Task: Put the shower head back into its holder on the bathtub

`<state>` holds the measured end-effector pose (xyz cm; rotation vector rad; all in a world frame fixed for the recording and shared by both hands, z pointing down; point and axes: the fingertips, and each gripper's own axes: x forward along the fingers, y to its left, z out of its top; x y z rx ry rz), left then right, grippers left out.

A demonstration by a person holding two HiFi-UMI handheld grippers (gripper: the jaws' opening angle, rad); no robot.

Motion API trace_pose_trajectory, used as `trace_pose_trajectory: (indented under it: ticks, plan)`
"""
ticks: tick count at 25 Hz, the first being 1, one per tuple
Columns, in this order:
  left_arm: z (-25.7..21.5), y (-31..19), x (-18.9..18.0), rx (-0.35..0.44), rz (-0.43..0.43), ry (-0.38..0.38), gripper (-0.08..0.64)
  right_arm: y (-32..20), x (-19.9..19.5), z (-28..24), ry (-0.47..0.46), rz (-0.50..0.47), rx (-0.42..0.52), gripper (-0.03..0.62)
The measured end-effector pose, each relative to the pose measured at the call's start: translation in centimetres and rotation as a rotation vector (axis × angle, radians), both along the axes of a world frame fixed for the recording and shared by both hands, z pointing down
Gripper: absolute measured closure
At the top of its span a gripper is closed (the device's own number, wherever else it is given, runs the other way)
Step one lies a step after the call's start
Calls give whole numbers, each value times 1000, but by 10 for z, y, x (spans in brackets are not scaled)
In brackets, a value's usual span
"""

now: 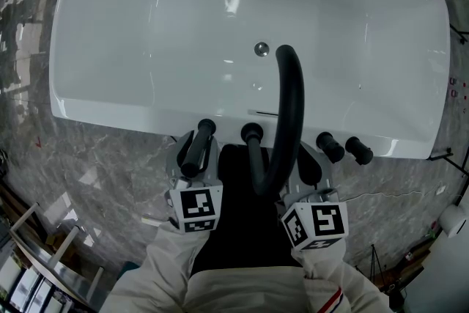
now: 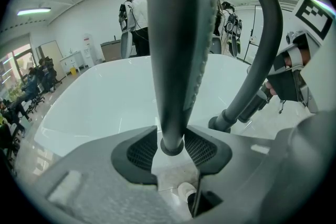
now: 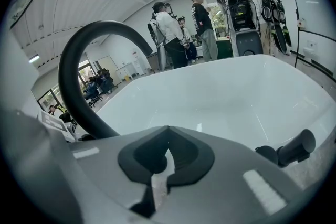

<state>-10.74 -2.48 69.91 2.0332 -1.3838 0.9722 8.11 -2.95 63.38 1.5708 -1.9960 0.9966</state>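
Note:
The dark grey shower head [image 1: 196,149] stands tilted at the near rim of the white bathtub [image 1: 110,117]. In the left gripper view the shower head [image 2: 178,50] rises straight up between the jaws. My left gripper [image 1: 196,162] [image 2: 171,152] is open, its pads flanking the handle's base with a thin gap on each side. The holder itself is hidden under the gripper. My right gripper [image 1: 309,166] [image 3: 164,147] is shut with nothing in it, just right of the black arched spout [image 1: 289,106] [image 3: 73,76].
Black tap knobs [image 1: 253,132] [image 1: 330,146] [image 1: 359,150] line the tub's near rim; one knob [image 3: 294,147] shows right of the right gripper. The spout [image 2: 262,34] arcs close beside the shower head. Grey marble floor surrounds the tub. People [image 3: 199,18] stand beyond it.

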Motion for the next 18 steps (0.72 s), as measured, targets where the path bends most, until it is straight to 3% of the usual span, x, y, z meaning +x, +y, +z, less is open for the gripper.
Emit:
trace_pose_trajectory:
  ticks: [12,18]
  plan:
    - [-7,21,-2,-24,-5,13,391,6,-4,-18,-1,-19,42,586]
    - [-40,27,-8,10,-23,16,393,1,1,-46,2,-24,90,587]
